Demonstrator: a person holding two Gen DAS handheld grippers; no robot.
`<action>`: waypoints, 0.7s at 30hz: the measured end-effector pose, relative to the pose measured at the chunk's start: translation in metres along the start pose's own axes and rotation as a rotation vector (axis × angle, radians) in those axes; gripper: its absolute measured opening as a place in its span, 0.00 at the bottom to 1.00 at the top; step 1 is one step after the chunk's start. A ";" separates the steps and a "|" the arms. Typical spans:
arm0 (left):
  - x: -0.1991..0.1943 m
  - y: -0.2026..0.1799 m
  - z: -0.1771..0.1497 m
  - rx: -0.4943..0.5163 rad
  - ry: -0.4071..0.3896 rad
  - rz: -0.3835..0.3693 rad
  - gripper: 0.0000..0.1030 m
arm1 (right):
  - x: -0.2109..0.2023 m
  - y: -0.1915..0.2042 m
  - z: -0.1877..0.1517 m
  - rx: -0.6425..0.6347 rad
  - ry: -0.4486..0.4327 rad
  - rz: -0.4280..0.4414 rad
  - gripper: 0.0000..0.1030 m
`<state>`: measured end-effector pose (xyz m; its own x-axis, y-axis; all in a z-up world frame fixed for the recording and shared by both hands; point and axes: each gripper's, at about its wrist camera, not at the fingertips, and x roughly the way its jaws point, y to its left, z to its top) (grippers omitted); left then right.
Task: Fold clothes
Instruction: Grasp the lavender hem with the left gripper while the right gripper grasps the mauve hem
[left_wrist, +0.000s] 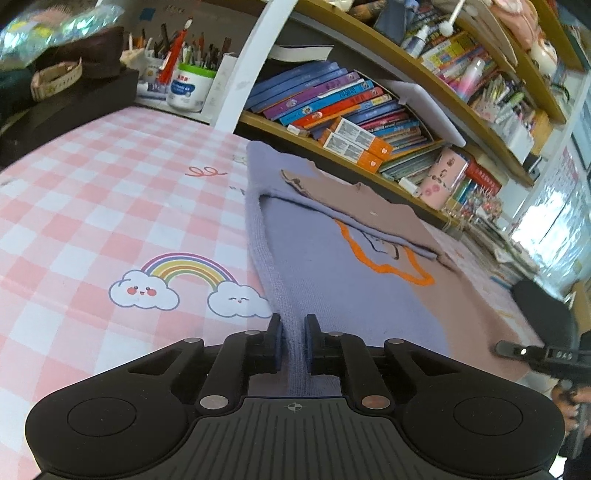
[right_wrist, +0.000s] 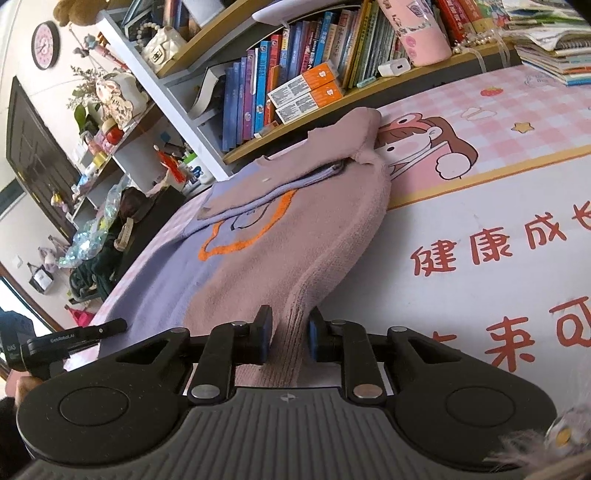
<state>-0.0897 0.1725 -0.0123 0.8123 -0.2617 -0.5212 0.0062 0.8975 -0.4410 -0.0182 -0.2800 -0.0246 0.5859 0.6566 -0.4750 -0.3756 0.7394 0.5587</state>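
Observation:
A knit sweater (left_wrist: 332, 280), lavender on one half and dusty pink on the other with an orange outline figure, lies on the pink checked table cover (left_wrist: 110, 206), sleeves folded across its chest. My left gripper (left_wrist: 293, 339) is shut on its lavender hem edge. In the right wrist view the sweater (right_wrist: 280, 243) stretches away from me, and my right gripper (right_wrist: 290, 336) is shut on its pink hem edge. Each gripper shows at the edge of the other's view.
Wooden bookshelves (left_wrist: 369, 122) full of books run along the far side of the table. Pen holders and a white tub (left_wrist: 188, 88) stand at the back left. Stacked books (right_wrist: 554, 48) lie at the far right. The table cover (right_wrist: 480, 240) carries red characters and cartoons.

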 end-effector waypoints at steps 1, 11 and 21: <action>0.000 0.001 0.000 -0.008 0.001 -0.005 0.11 | 0.000 0.000 0.000 0.002 -0.001 0.001 0.18; -0.002 -0.008 -0.002 0.012 0.018 0.012 0.14 | -0.004 0.005 -0.003 -0.002 0.013 -0.019 0.18; -0.003 -0.005 0.000 0.010 0.057 -0.017 0.14 | -0.004 0.008 -0.002 -0.004 0.035 -0.041 0.09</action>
<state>-0.0922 0.1691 -0.0083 0.7778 -0.2964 -0.5543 0.0258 0.8961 -0.4430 -0.0249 -0.2767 -0.0193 0.5757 0.6301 -0.5211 -0.3547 0.7667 0.5352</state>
